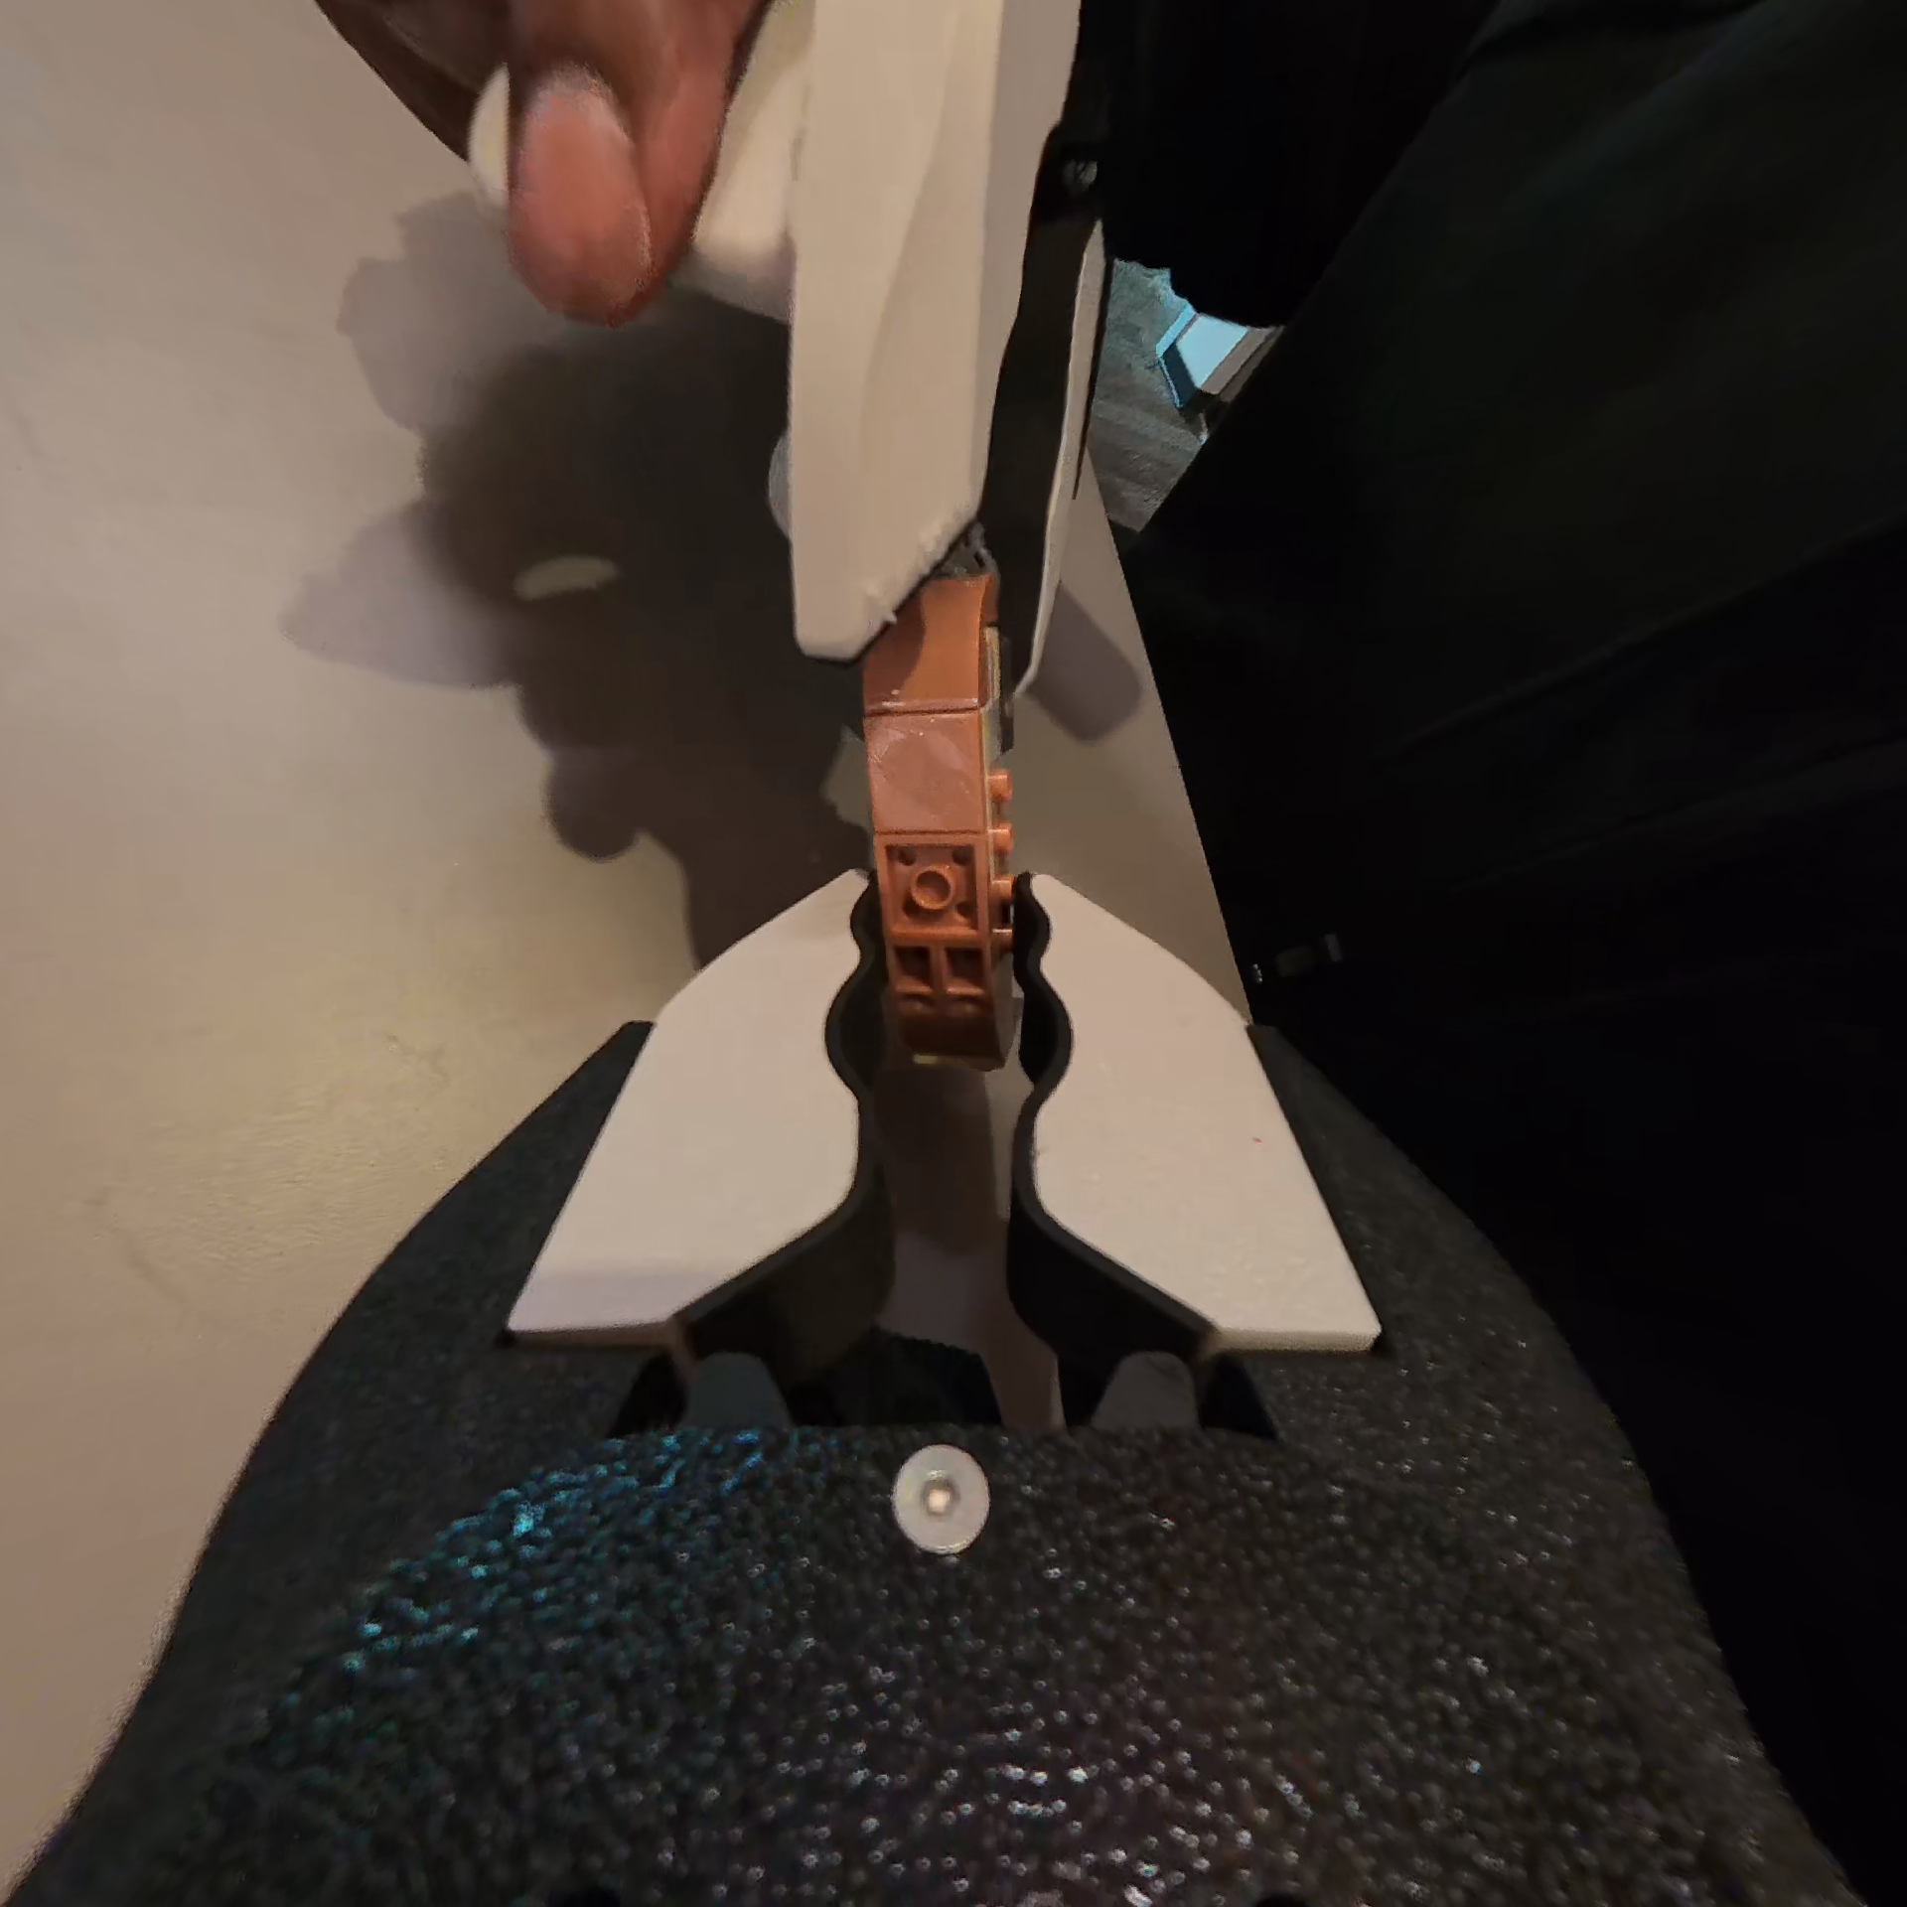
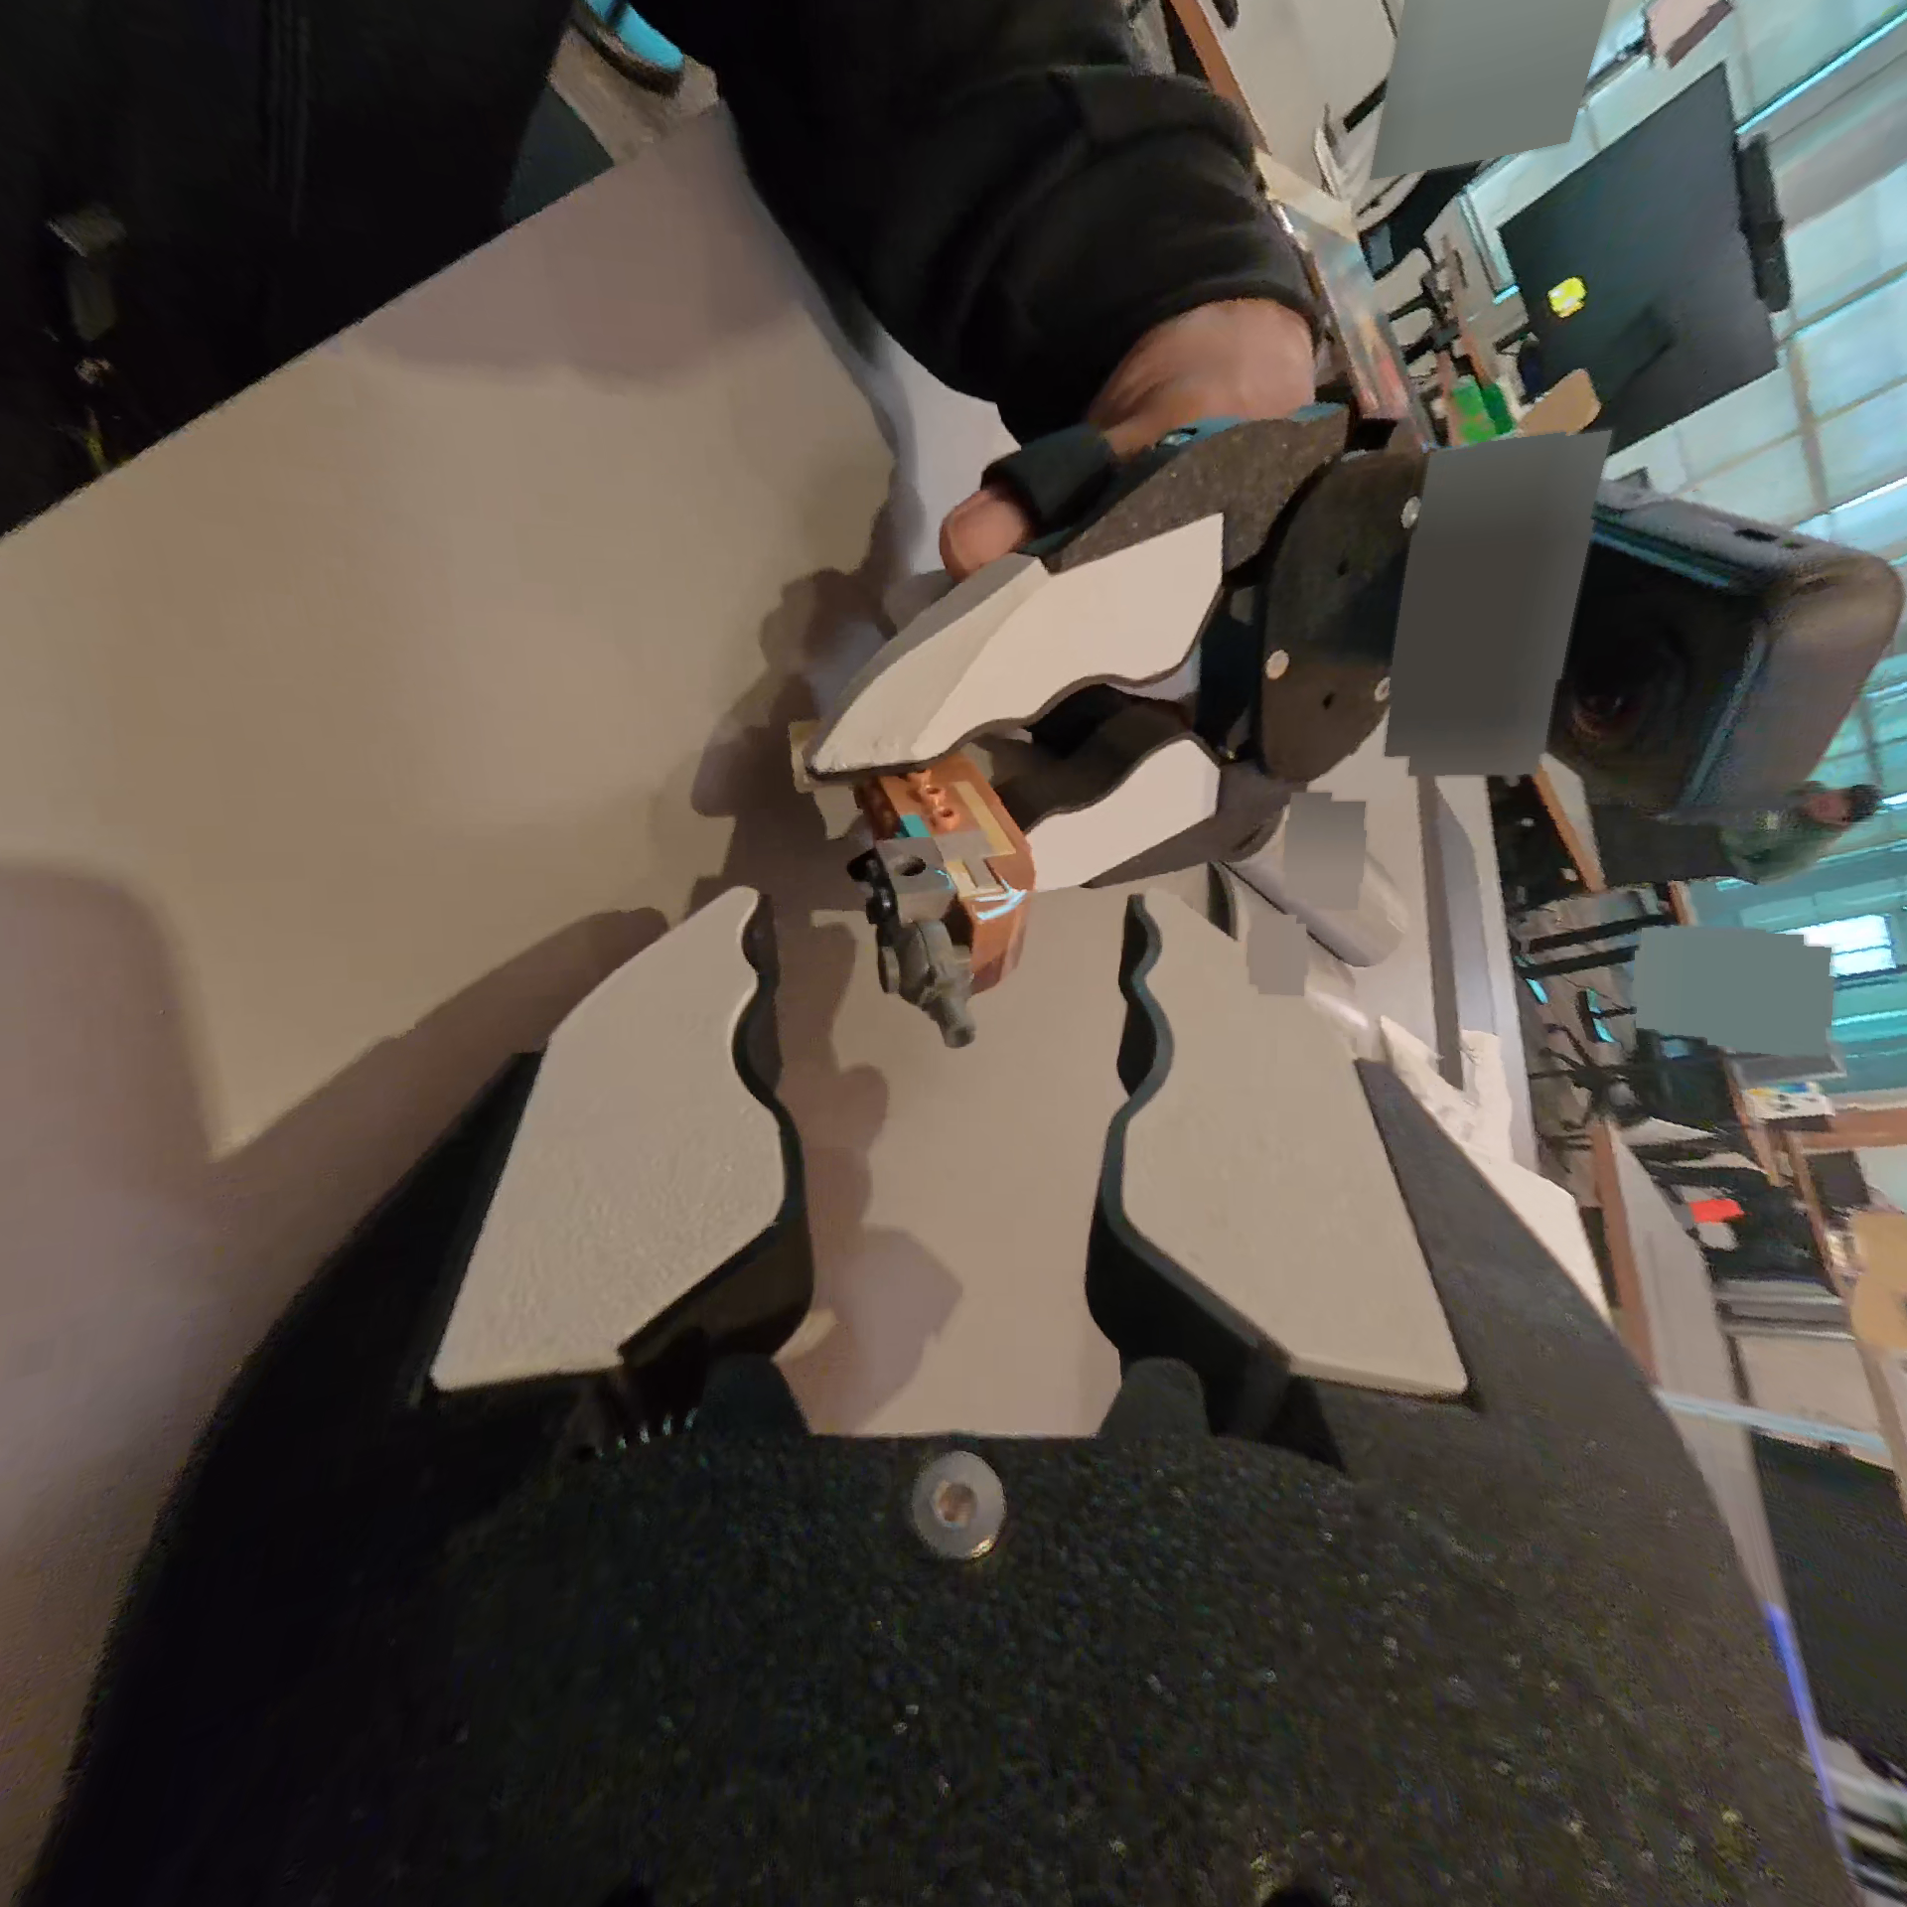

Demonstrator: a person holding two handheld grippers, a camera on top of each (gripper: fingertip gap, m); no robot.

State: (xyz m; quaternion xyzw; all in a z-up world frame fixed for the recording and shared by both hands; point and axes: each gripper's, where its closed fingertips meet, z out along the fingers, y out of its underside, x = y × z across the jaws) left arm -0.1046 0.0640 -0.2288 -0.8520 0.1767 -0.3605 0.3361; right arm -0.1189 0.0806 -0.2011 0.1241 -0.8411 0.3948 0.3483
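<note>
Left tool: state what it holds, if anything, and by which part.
The left tool grips a brown toy-brick assembly by one end, its fingers on two opposite sides. The right tool is open and holds nothing.

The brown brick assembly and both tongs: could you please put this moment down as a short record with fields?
Surface: pale tabletop
Left tongs: shut on the brown brick assembly, both pads against its sides
Right tongs: wide open, holding nothing
Assembly: brown body, with tan, teal and grey parts and a grey stub pointing toward the right tongs
Position: assembly just beyond the right tongs' fingertips, apart from both
Person: hand in black sleeve on the left tongs
</note>
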